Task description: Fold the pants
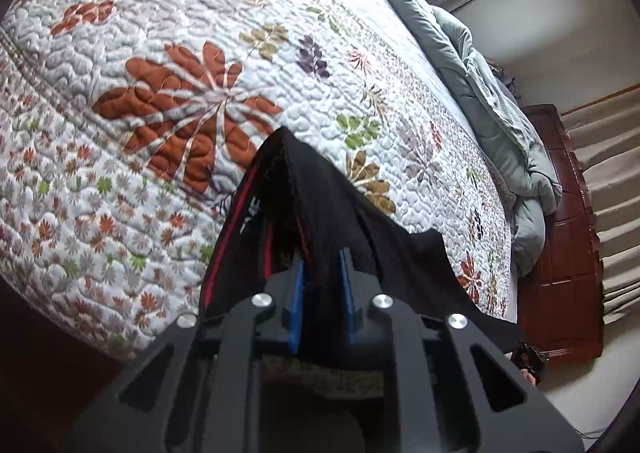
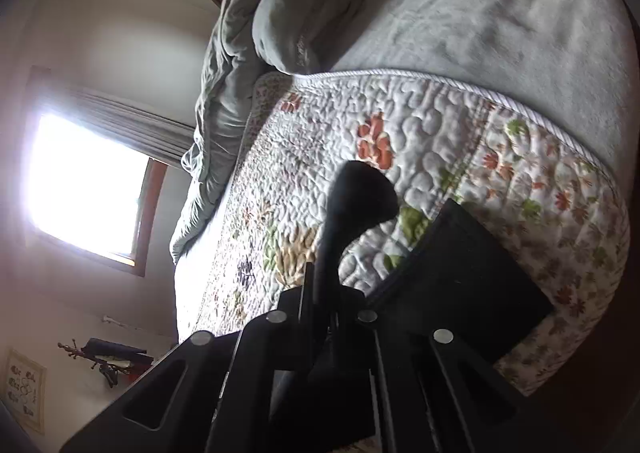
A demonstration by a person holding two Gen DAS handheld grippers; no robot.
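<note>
The black pants (image 1: 304,189) with red side stripes hang bunched from my left gripper (image 1: 322,273), which is shut on their fabric above the floral quilt (image 1: 160,93). Its blue pads (image 1: 297,293) press on the cloth. In the right wrist view my right gripper (image 2: 320,293) is shut on another part of the black pants (image 2: 352,205), which rises in a fold in front of the fingers. A flat black part of the pants (image 2: 460,277) lies on the quilt (image 2: 400,133) to the right.
A grey-green comforter (image 1: 480,93) is bunched along the bed's far side, also in the right wrist view (image 2: 232,93). A grey blanket (image 2: 500,21) covers the bed's end. A wooden headboard (image 1: 560,237), curtains and a bright window (image 2: 88,181) stand beyond.
</note>
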